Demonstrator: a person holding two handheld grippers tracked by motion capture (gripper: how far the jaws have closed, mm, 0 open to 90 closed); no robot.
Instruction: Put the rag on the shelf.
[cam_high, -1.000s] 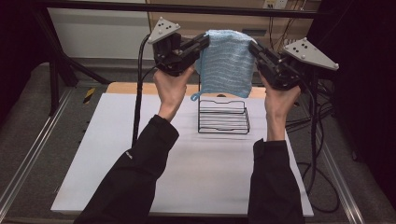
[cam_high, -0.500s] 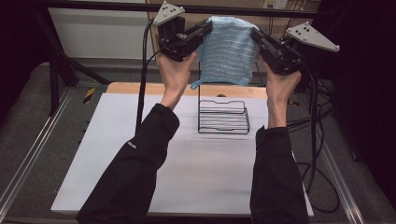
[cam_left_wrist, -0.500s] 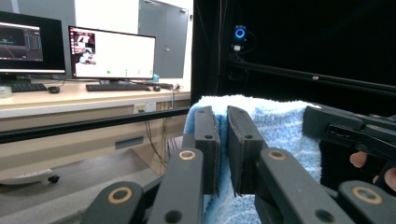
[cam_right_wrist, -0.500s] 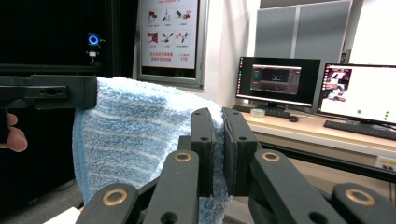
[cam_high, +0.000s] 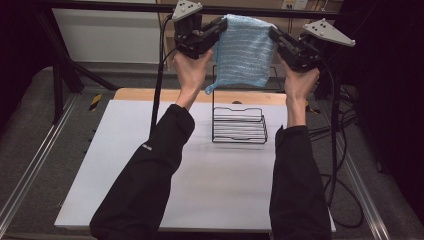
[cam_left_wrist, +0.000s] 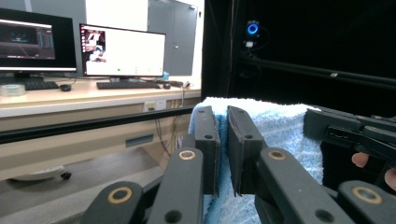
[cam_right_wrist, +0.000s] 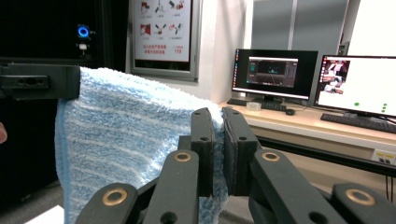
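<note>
Clearly soft and light, the blue towel (cam_high: 243, 50) hangs limp between my left gripper (cam_high: 218, 27) and right gripper (cam_high: 274, 33), each clamped on a top corner; corners hold best, above the wire rack (cam_high: 239, 125).

Even, soft light falls from above in the high view, and the white rectangular counter (cam_high: 200, 190) glows bright while the surroundings at left and right sink into near black. Shadows under the sleeves are faint. The black wire basket (cam_high: 239, 126) reads crisp. In the left gripper view, two lit computer monitors (cam_left_wrist: 122, 51) blow out to white glare. Close-up jaws look slightly soft, and a blue ring light (cam_right_wrist: 83, 31) shines from the darkness.
</note>
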